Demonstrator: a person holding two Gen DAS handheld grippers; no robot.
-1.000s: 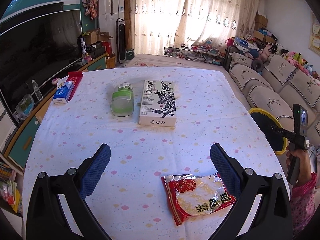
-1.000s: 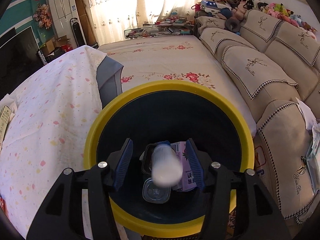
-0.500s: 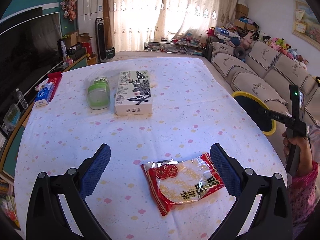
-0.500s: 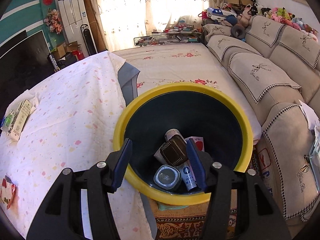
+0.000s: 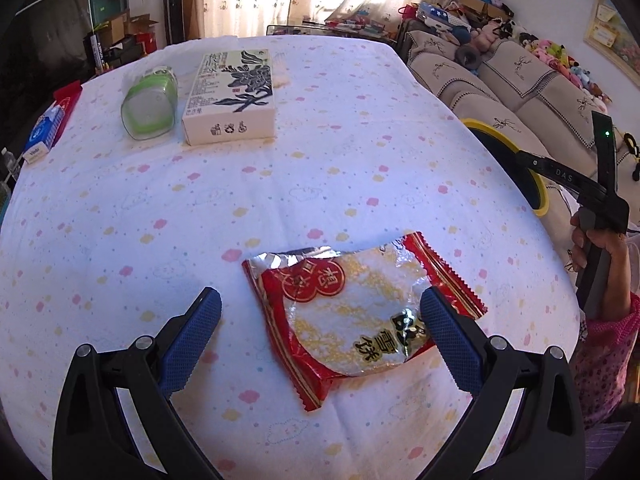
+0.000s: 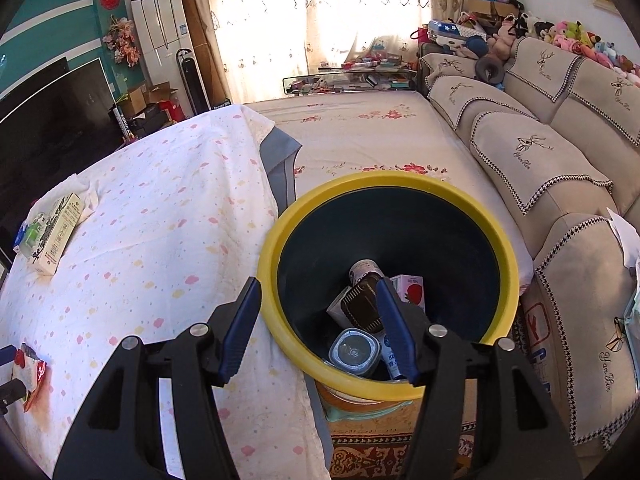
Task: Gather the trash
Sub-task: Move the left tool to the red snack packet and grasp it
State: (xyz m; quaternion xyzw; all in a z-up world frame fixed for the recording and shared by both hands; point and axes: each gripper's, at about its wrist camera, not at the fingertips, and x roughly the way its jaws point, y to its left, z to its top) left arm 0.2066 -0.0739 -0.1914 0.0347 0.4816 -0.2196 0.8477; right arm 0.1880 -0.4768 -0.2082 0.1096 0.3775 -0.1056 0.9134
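Note:
A red and silver snack packet [image 5: 352,312] lies flat on the spotted tablecloth near the front edge. My left gripper [image 5: 318,304] hangs low over it, open wide, with the packet between its blue fingers and the right finger over the packet's right end. The pads are not pressing on it. My right gripper [image 6: 319,286] is above the near left rim of the yellow-rimmed bin [image 6: 272,264], its jaws opening with nothing between them. Inside the bin lie a bottle, a clear jar [image 6: 354,350] and a small carton [image 6: 412,286]. The packet [image 6: 30,372] also shows at the left edge of the right wrist view.
A white box with black flower print [image 5: 232,96], a green-lidded container [image 5: 150,104] and a blue tissue pack [image 5: 42,136] sit at the table's far left. The bin [image 5: 540,200] stands off the table's right side, beside a beige sofa [image 6: 540,152]. A person's hand [image 5: 600,248] grips the right tool.
A white bottle between the right fingers dropped into the bin, and that gripper drew back towards the table. My left gripper sank and tilted down over the snack packet.

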